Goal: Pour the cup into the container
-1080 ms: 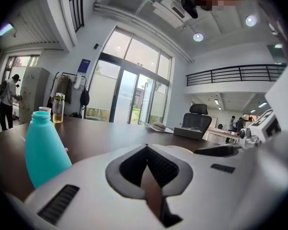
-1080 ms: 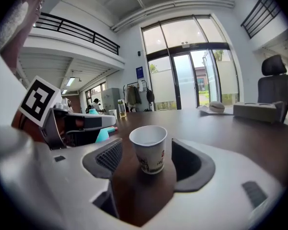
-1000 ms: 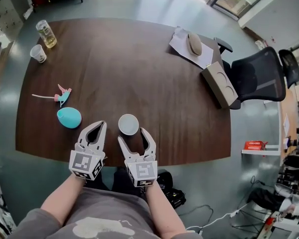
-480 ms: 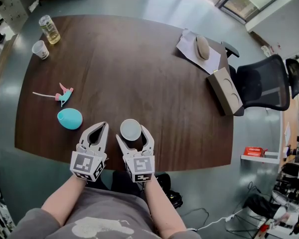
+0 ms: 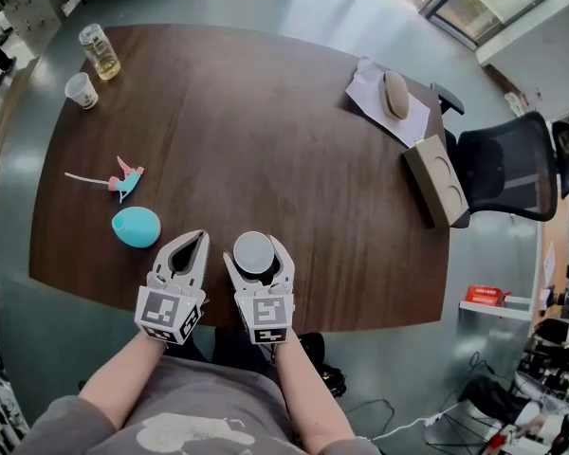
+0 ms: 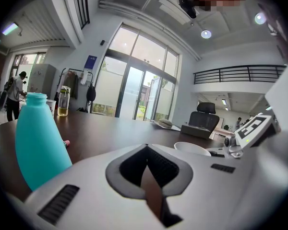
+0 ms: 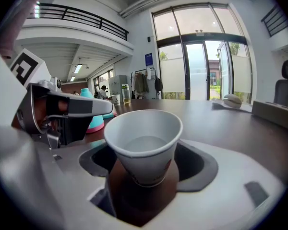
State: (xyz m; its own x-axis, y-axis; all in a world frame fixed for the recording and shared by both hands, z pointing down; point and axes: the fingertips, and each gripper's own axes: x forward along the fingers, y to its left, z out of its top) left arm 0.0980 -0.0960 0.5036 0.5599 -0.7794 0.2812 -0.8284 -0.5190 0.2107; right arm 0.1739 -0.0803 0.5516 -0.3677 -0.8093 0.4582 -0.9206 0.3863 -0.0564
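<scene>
Task item: 1 white paper cup (image 5: 252,252), tapered, with a rolled rim and smooth matt walls. It stands upright on the surface (image 5: 266,131) near the front edge. Inside, a flat grey liquid level shows partway up. Faint print runs round the lower wall and is too small to read.

Right hand-held gripper (image 5: 257,254): pale grey moulded plastic with dark ribbed pads. Its jaws have just been opening. They stand wide apart with the cup (image 7: 143,145) between them, and dark gaps show at both sides of the cup's lower wall, so there is no clamp.

Left hand-held gripper (image 5: 197,238): same build. Its jaws are together, tips meeting, with nothing between them. It rests low over the front edge just left of the right one.

Teal container (image 5: 136,227): smooth, rounded and bottle-shaped, narrowing to a short neck. It stands just left of the left hand-held gripper.

The surface is dark brown wood grain with rounded corners. At its far left corner stand 1 clear glass jar (image 5: 100,50) holding yellowish liquid and 1 second paper cup (image 5: 81,89), both well apart from the task item.
</scene>
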